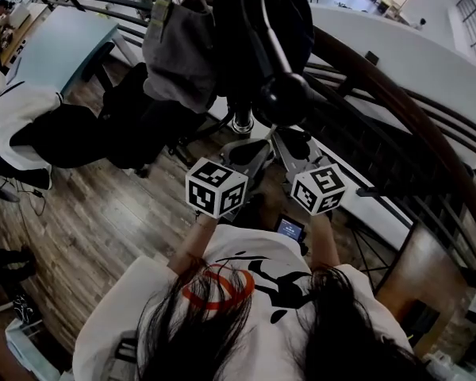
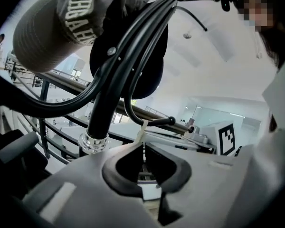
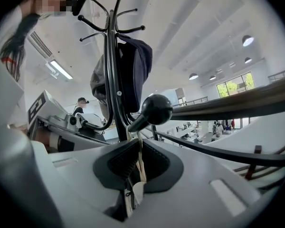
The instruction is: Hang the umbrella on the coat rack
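Right gripper view: the right gripper [image 3: 133, 169] has its jaws pinched narrow on the umbrella's pale woven strap [image 3: 140, 158]. The strap runs up to a glossy black ball-tipped hook [image 3: 156, 109] on the coat rack [image 3: 110, 56]. The loop is probably held taut so it can slip over the ball.

Left gripper view: the left gripper [image 2: 143, 167] has its jaws nearly closed, nipping a similar pale strap below a thin curved hook [image 2: 152, 122].

The umbrella's body shows in no view; presumably it hangs beneath the jaws. The rack is slender black metal tube and carries a grey ribbed cap [image 2: 61, 23] and a limp dark fabric bag [image 3: 135, 70].
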`<state>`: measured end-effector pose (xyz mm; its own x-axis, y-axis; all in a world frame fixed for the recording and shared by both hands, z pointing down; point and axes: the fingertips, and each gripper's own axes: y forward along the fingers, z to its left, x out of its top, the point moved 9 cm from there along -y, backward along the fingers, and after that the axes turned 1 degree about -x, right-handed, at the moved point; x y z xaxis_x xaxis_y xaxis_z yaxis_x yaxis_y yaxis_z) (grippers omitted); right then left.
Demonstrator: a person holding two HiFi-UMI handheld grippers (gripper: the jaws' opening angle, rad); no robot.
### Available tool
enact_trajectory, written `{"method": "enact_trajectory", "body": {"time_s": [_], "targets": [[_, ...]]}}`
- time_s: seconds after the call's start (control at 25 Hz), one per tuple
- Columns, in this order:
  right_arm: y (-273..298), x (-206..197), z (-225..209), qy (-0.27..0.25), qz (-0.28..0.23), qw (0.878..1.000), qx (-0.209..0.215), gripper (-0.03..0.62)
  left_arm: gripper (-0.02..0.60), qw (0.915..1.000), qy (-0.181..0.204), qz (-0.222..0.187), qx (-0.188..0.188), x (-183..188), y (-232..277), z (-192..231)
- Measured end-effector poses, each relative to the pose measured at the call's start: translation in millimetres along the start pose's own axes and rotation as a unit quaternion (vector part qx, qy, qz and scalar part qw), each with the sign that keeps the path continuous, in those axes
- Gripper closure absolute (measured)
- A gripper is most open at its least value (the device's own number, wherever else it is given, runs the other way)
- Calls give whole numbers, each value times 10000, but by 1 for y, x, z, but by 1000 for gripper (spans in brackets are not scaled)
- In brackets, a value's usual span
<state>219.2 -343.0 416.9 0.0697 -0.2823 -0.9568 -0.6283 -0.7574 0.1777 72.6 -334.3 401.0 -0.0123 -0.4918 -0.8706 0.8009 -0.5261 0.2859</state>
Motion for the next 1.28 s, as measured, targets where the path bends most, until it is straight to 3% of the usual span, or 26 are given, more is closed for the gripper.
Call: {"method": "enact_trajectory", "body": {"time_s": [0.12, 0.44, 0.92, 1.28], "targets": [[-7, -6, -2, 22, 132, 9998, -116, 536, 569, 9997, -193, -141, -94, -2, -5, -1], [-36, -17, 2, 109, 173, 9988, -437, 539, 569, 9996, -52, -275, -100, -3, -19, -6], [-89, -8, 36, -150, -123, 9979, -616, 548, 569, 9953, 822, -483, -176, -3, -39, -37], [-134, -34, 67, -98, -59, 9965, -830, 548, 571, 9879, 1285, -822, -289, -17, -57, -80]]}}
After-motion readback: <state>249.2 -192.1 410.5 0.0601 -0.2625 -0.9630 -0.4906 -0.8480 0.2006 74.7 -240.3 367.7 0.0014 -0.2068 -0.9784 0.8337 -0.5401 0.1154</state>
